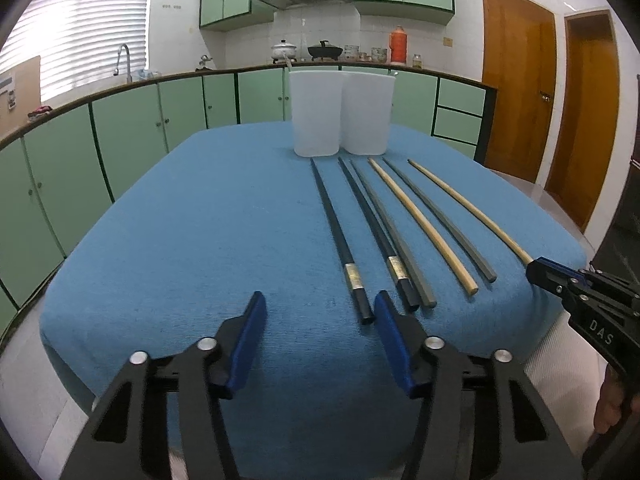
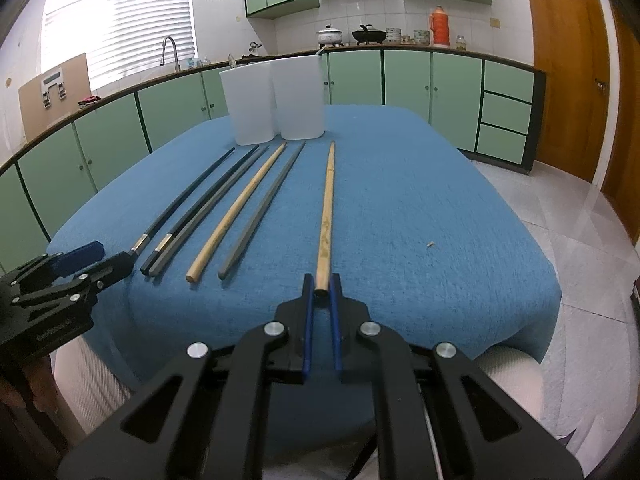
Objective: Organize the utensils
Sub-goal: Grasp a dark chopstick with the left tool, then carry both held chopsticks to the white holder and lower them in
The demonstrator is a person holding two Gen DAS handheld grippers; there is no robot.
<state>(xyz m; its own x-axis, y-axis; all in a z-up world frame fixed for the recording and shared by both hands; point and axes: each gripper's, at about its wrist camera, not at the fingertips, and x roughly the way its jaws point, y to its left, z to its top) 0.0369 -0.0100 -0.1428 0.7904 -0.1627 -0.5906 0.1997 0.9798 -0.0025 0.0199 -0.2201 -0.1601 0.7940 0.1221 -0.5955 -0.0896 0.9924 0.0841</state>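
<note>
Nothing has gone into the two white containers (image 1: 340, 114) yet, as far as I can see — their insides are hidden from here, but all six chopsticks lie on the blue cloth (image 1: 200, 220) in a loose fan, tips toward the containers, butts toward the near edge. So I'd judge the sorting has barely begun.

The right gripper (image 2: 321, 286) is clenched on the butt of the outermost bamboo chopstick (image 2: 326, 216), which lies flat, apart from the others. The left gripper (image 1: 320, 312) stands half apart with nothing between its pads; the butt of the leftmost black chopstick (image 1: 340, 240) lies just beside its right finger, not inside the gap.

Between them lie a second black chopstick (image 1: 374, 232) touching a grey one (image 1: 394, 236), the other bamboo chopstick (image 1: 424, 228) and another grey one (image 1: 440, 220).

The butts sit close to the table's near edge, where the cloth drops away — a careless nudge might roll one off. To the left and right of the fan the cloth is bare, leaving room to swing a stick up. The containers stand touching each other at the far end, so a long stick must be tipped steeply to clear their rims.
</note>
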